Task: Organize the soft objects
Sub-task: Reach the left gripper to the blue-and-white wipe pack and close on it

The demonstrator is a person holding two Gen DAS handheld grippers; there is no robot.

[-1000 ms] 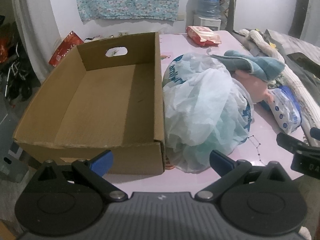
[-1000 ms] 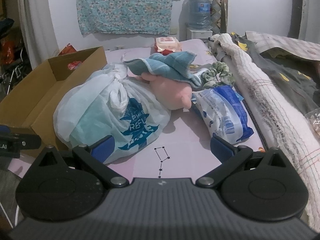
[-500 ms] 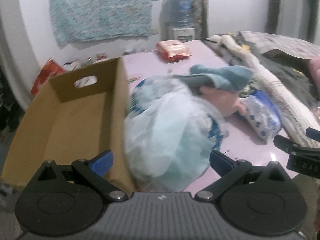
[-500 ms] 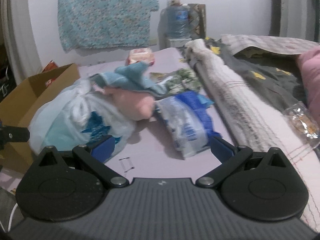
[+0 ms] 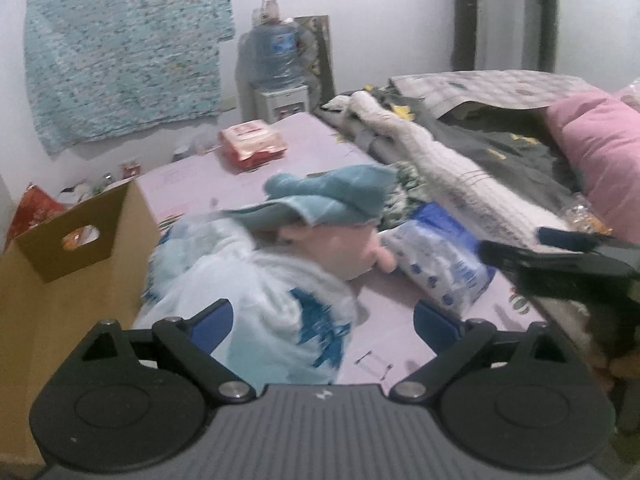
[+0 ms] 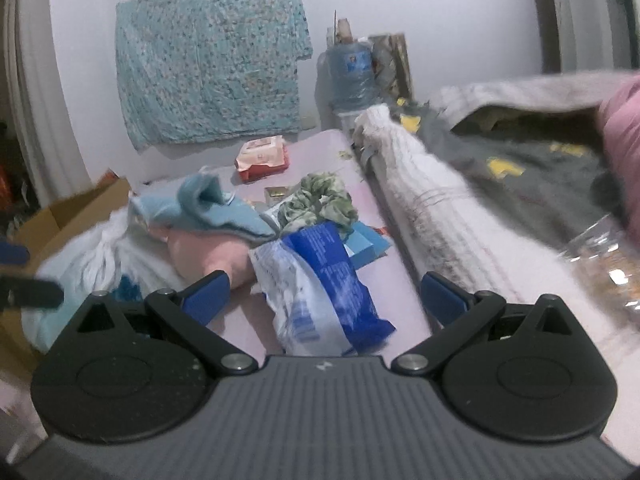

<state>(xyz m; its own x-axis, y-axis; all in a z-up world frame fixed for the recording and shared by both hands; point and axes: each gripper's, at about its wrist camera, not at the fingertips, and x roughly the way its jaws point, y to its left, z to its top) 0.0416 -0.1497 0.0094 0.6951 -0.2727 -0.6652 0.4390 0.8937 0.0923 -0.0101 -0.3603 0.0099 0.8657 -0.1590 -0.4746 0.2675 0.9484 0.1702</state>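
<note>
The white plastic bag, knotted at the top and printed in blue, is lying on the pink table just beside the cardboard box, which is standing open at the table's left edge. Leaning against the bag on the side away from the box is a pink plush toy, and a blue towel is draped over the toy's top. Past the toy, farther from the box, a blue and white soft pack is lying flat on the table, with a green scrunchie behind it and a thin blue box touching its far end. A red and white wipes pack is sitting well beyond the bag, toward the wall.

The left gripper is hovering over the near end of the bag with its jaws spread wide; they have just been closing a little, the bag showing between them with neither pad pressing on it. The right gripper is hanging over the soft pack with its jaws wide apart, the pack between them, not pinched.

To the far side from the box, a rolled white blanket is running along the table's edge, with grey bedding and a pink pillow beyond it. A patterned cloth is hanging on the wall, near a water bottle.
</note>
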